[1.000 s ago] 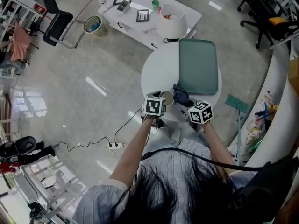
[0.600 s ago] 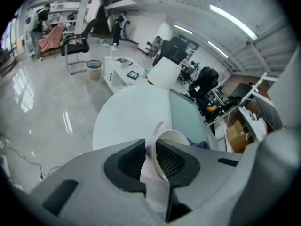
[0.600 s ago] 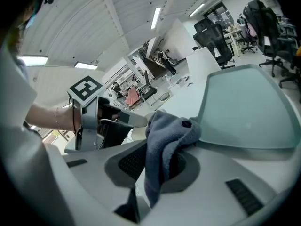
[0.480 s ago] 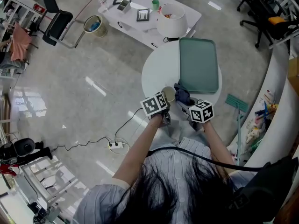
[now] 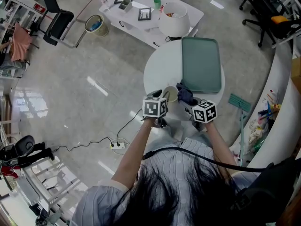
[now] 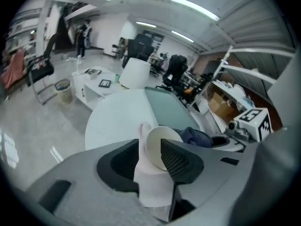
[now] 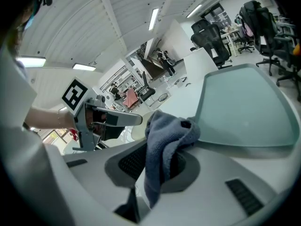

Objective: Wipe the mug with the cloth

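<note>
The left gripper view shows what the head view hides: the left hand-held gripper (image 6: pixel 150 147) has its jaws closed on the body of a white mug (image 6: pixel 159 147). The mug's long axis lies along the jaws. Its open mouth points forward and a little right, and its handle sticks out at the upper left. From the head view the mug (image 5: pixel 170 94) is only a pale rim past the left hand-held gripper (image 5: pixel 161 97), held over the near edge of the round white surface (image 5: pixel 162 67).

The right gripper view shows the right hand-held gripper (image 7: pixel 162 166) nearly closed on a blue-grey cloth (image 7: pixel 164 138), which is bunched above the jaws with a tail hanging down between them. In the head view the cloth (image 5: pixel 184 95) sits just beside the mug's mouth (whether they touch can't be told), ahead of the right hand-held gripper (image 5: pixel 189 105).

A green tray (image 5: pixel 201 65) lies flat on the surface beyond them. On the floor farther off, a round bin (image 5: pixel 95 25) holds something bluish.
</note>
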The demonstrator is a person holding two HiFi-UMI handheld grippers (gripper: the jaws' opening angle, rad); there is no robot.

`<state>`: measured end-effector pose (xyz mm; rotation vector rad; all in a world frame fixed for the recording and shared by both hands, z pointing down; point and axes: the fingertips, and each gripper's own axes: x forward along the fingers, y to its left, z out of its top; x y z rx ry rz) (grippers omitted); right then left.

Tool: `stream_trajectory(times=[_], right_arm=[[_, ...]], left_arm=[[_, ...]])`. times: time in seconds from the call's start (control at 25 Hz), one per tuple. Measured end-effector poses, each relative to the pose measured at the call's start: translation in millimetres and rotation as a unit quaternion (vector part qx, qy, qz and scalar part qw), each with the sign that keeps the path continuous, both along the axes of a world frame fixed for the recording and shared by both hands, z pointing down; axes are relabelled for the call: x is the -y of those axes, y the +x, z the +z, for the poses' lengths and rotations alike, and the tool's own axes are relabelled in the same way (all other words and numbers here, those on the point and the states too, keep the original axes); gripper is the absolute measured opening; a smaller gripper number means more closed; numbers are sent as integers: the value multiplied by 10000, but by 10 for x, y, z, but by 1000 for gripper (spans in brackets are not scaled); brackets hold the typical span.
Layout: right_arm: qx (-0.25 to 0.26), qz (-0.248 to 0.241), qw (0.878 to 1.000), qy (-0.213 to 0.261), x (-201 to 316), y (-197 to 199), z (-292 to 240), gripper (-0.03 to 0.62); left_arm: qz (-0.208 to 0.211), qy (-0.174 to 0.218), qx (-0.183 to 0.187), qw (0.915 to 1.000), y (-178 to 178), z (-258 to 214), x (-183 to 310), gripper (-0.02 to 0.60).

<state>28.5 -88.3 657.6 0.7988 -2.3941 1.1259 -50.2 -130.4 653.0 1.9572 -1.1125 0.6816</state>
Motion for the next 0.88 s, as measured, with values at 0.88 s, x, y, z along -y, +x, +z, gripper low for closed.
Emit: stream_trajectory(times=[0.88], right_arm=[[-19, 30, 9999, -162, -136, 6, 69, 80]], left_arm=[[6034, 536, 1875, 7732, 539, 169, 121, 116]])
